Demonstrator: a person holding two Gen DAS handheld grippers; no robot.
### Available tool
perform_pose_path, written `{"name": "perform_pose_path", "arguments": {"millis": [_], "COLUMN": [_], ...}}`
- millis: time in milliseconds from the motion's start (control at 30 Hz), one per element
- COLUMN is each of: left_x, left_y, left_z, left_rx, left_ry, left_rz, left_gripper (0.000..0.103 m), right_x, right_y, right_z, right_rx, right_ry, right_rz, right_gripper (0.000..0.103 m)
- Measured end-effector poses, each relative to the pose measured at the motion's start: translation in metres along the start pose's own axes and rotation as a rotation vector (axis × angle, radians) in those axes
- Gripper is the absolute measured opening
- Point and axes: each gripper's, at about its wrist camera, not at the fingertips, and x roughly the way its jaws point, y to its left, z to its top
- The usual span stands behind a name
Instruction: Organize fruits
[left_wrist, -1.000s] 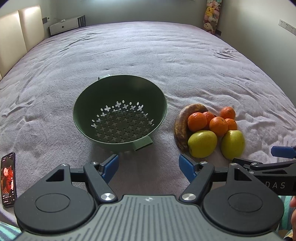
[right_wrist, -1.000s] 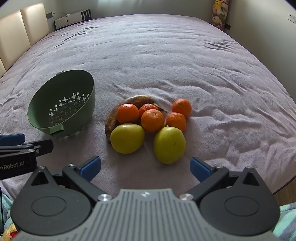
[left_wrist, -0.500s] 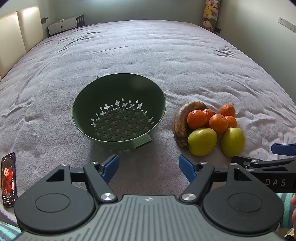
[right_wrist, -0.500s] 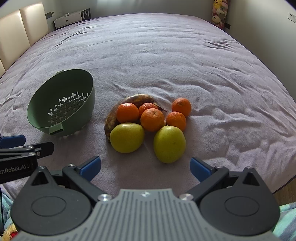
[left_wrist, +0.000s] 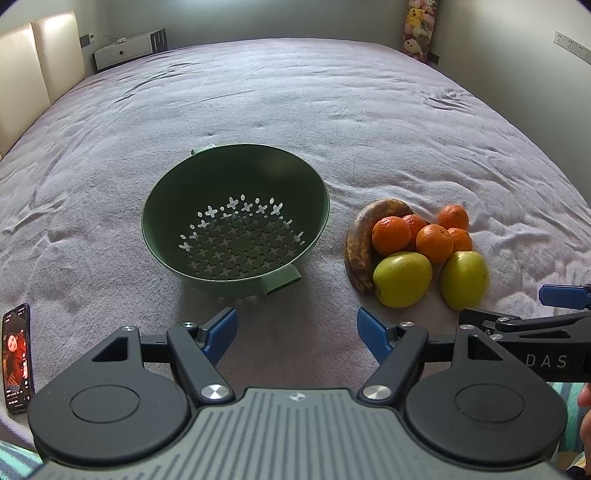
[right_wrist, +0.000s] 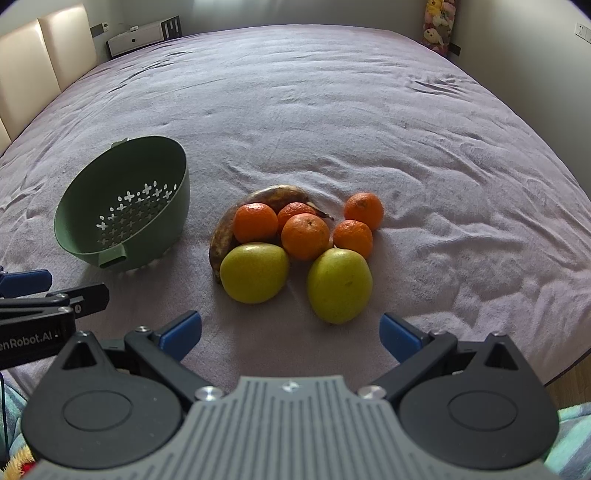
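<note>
Your left gripper (left_wrist: 296, 328) and right gripper (right_wrist: 290, 332) both gape wide, holding nothing, and only the left wrist view shows the phone (left_wrist: 16, 357) at lower left.

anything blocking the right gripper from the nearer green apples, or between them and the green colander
Nothing visible does. The right gripper is open, with only bare bedspread between it and the two green apples. The stretch of bedspread from the fruit pile to the green colander is also bare; the left gripper sits nearer the camera, off that line.

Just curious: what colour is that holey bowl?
Dark green bowl, clearest in the left wrist view.
</note>
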Motion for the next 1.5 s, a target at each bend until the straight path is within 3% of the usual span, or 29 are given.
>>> {"name": "perform_pose_path", "arguments": {"millis": [733,867,1000,1067,1233,1400,1500], "left_x": [0.001,0.001,0.005,0.009,0.022,0.034,0.044], "left_y": [-0.002,0.0,-0.004,-0.009,-0.019,-0.035,-0.047], "left_z": [-0.003,-0.004,-0.004,-0.005,-0.004,-0.001,0.0], "left_rx": [-0.004,-0.026,-0.039,-0.032,-0.04,0.014,0.074], "left_ry": [0.0,-0.013,-0.019,-0.02,-0.019,-0.079,-0.104], "left_rz": [-0.013,-0.08,-0.162,-0.192,-0.287,-0.295,-0.266], "left_gripper": [0.084,0.082,0.07,0.06,0.05,0.05,0.062], "right_x": [0.004,0.005,0.01,0.013,0.022,0.032,0.04], "right_y": [-0.008,-0.015,-0.025,-0.031,-0.049,-0.053,-0.054], "right_z": [0.0,-0.004,-0.005,-0.005,-0.004,-0.001,0.002], "right_rx": [0.024,0.018,0.035,0.057,0.126,0.135,0.132], "right_ry": [-0.007,-0.046,-0.057,-0.057,-0.04,-0.04,-0.044], "right_rz": [0.039,0.057,0.054,0.055,0.066,0.067,0.068], "right_gripper": [0.099,0.099,0.098,0.09,0.074,0.065,0.062]}}
